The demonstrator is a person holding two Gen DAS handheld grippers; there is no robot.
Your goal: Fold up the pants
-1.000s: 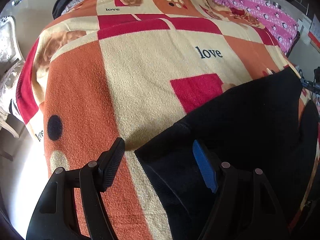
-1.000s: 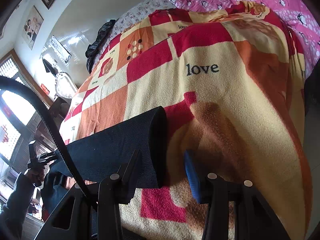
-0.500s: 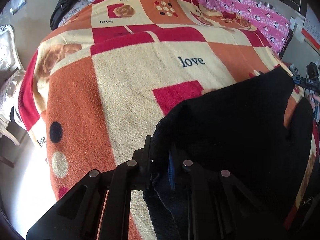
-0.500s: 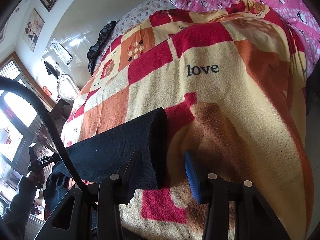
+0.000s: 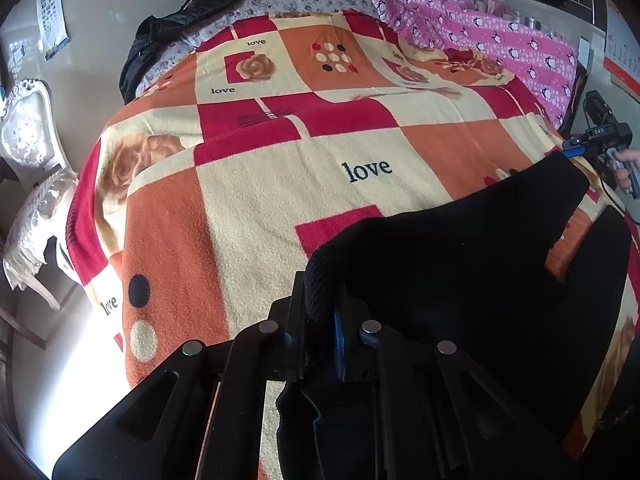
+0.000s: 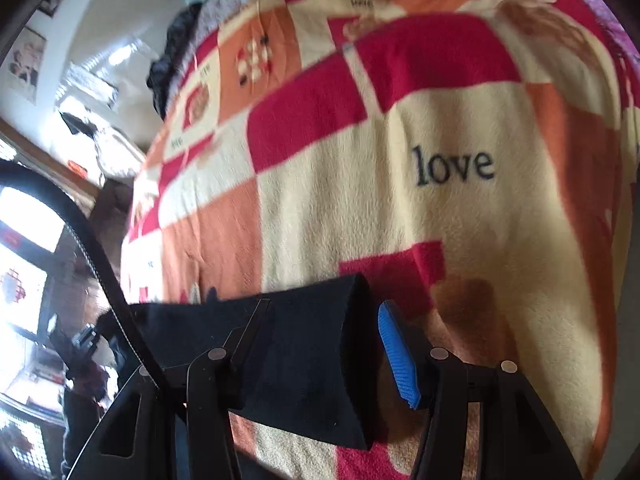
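Black pants (image 5: pixel 460 272) lie across the near part of a checked "love" blanket (image 5: pixel 280 184). My left gripper (image 5: pixel 320 300) is shut on a bunched corner of the pants, which it holds raised off the blanket. At the far right, a hand holds my right gripper (image 5: pixel 596 138) at the pants' other corner. In the right wrist view the pants' thick folded end (image 6: pixel 304 360) sits between the jaws of the right gripper (image 6: pixel 324 308). Those jaws are opening. The blue pad (image 6: pixel 400 356) stands just apart from the fabric.
A pink penguin quilt (image 5: pixel 500 48) and a black jacket (image 5: pixel 172 40) lie at the head of the bed. A white carved chair (image 5: pixel 28 140) stands off the bed's left edge. A black cable (image 6: pixel 92 252) curves across the right wrist view.
The left jaws closed on the pants' corner and lifted it. The right gripper moved over the blanket, and the pants' end still sits between its jaws.
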